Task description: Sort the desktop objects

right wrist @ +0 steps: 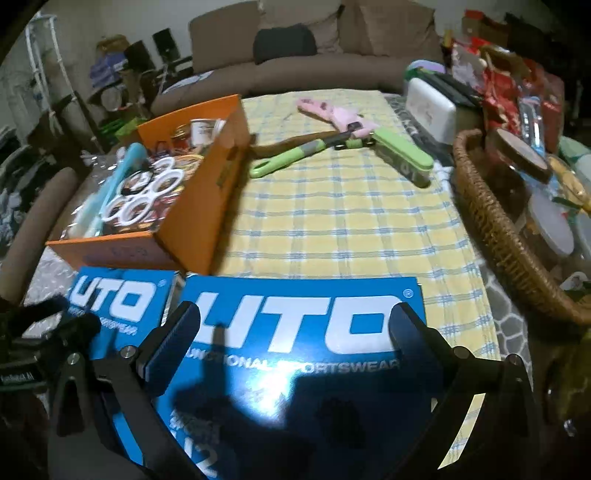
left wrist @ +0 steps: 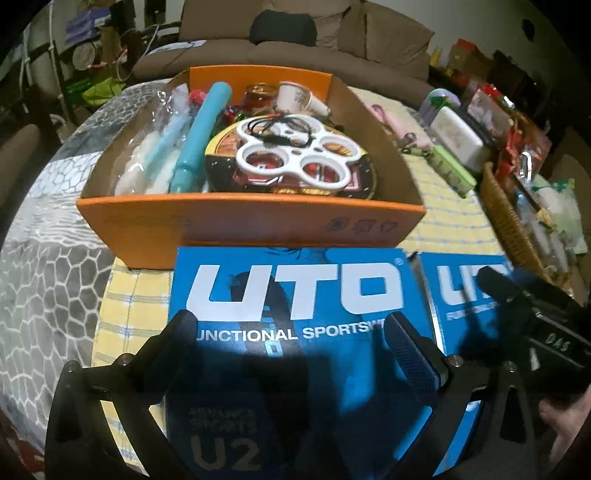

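Two blue UTO boxes, side by side before orange box [left wrist: 251, 225]. Left gripper [left wrist: 291, 332] wide, empty, over left UTO box [left wrist: 295, 288]; right gripper [right wrist: 295, 328] likewise over right UTO box [right wrist: 303, 321].

Brown sofa [left wrist: 332, 48] behind table

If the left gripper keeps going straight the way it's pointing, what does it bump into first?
Probably the blue UTO box lying right under the open left gripper; the orange box sits farther on.

probably a home living room, brown sofa [right wrist: 295, 33], cluttered table [right wrist: 332, 221]
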`<state>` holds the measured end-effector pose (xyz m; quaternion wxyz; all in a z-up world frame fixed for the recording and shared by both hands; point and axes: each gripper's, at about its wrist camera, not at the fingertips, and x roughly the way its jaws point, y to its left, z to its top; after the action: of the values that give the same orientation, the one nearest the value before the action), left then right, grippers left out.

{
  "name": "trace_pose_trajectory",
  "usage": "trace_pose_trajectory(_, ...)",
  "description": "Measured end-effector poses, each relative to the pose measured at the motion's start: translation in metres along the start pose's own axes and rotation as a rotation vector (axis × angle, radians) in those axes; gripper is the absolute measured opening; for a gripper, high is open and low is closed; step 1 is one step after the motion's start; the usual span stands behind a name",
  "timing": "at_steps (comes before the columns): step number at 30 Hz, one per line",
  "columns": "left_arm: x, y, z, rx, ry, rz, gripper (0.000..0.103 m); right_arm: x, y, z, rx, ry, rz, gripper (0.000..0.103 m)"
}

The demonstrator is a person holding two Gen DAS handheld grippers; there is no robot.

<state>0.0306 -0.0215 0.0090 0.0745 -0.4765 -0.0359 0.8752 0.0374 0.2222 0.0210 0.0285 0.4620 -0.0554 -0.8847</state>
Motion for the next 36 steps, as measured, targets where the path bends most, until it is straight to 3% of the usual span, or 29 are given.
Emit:
trace_pose_trajectory(7,0.012,-0.026,0.000,0.104,-0.052,0.066,0.103,0.015,0.003,0.000,-0.051,0.013,-0.097,0.103)
trace_pose_trajectory(23,0.021,-0.034,0.011,0.048,-0.066,0.116,0.103,0.020,0.008,0.005,-0.059,0.008,-0.120,0.103)
trace_pose_trajectory(36,0.025,-0.029,0.017,0.029,-0.066,0.111,0.103,0.021,0.008,0.006,-0.060,0.009,-0.121,0.103)
